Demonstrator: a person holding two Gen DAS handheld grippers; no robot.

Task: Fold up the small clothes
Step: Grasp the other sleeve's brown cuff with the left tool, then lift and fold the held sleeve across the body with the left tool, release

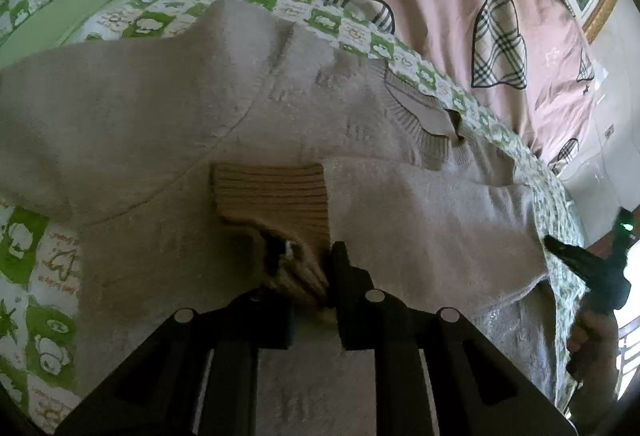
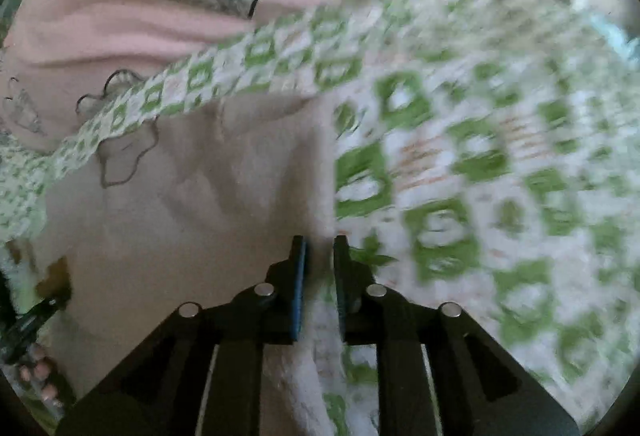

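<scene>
Left hand-held gripper [image 1: 308, 260], tilted steeply down, jaws pinched on the ribbed cuff [image 1: 272, 191] of the beige sweater [image 1: 160, 107] spread on the green-checked bedsheet [image 1: 36, 248]; right hand-held gripper [image 2: 319, 248], also angled down, jaws narrow at the sweater's edge, grip unclear through blur.

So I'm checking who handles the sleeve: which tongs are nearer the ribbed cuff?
Left. The left tongs are closed on the ribbed cuff, folded onto the beige sweater. The right tongs sit at the sweater's side edge, away from the cuff.
</scene>
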